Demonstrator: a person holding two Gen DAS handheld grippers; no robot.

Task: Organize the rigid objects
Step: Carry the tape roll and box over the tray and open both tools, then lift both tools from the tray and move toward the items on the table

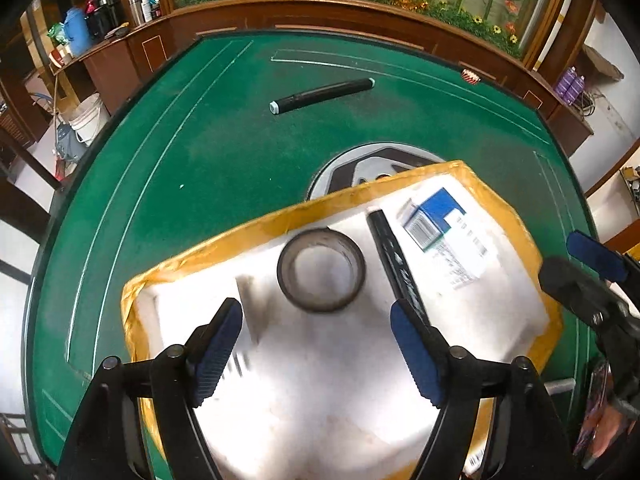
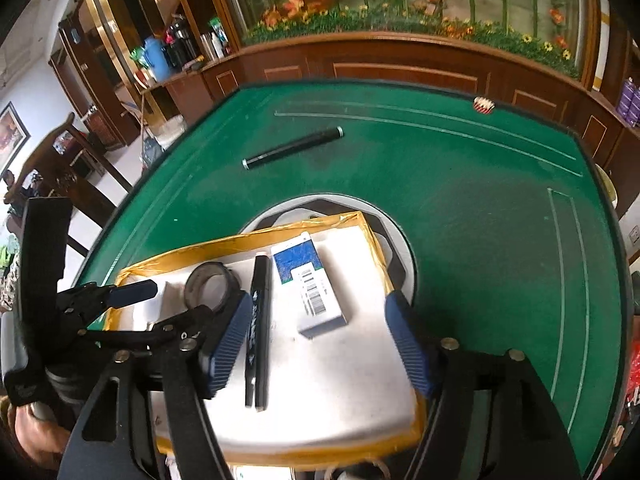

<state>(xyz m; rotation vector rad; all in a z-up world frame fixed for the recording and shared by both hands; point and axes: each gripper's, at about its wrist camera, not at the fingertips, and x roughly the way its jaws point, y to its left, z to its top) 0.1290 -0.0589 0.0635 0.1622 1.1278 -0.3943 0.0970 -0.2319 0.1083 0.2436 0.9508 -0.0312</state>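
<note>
I held the left gripper (image 1: 316,344) with its blue-padded jaws spread wide, nothing between them and no pad in contact with anything. It hung above the near part of the tray (image 1: 208,248), a shallow white tray with a yellow taped rim. The right gripper (image 2: 320,340) was likewise spread wide and empty, hanging over the same tray; the left pad stood over the black marker (image 2: 259,320) without gripping it.

Tray contents, as I read them:
- A roll of tape (image 1: 321,269), dark grey, lay flat with its hole facing up, left of centre in the tray.
- The black marker lay just right of the roll, running along the tray's length, close to the roll but apart from it.
- A blue-and-white box (image 2: 308,280) with a barcode label lay flat just right of the marker. Whether the two touched I could not tell.

The tray rested on the green felt table (image 1: 180,152), partly covering a grey-and-black round insert (image 1: 352,172) in the table's centre. One more black marker (image 1: 322,95), with pale end caps, lay on the felt well beyond the tray, outside it. A small red-and-white round object (image 2: 483,105) sat at the table's far edge.
</note>
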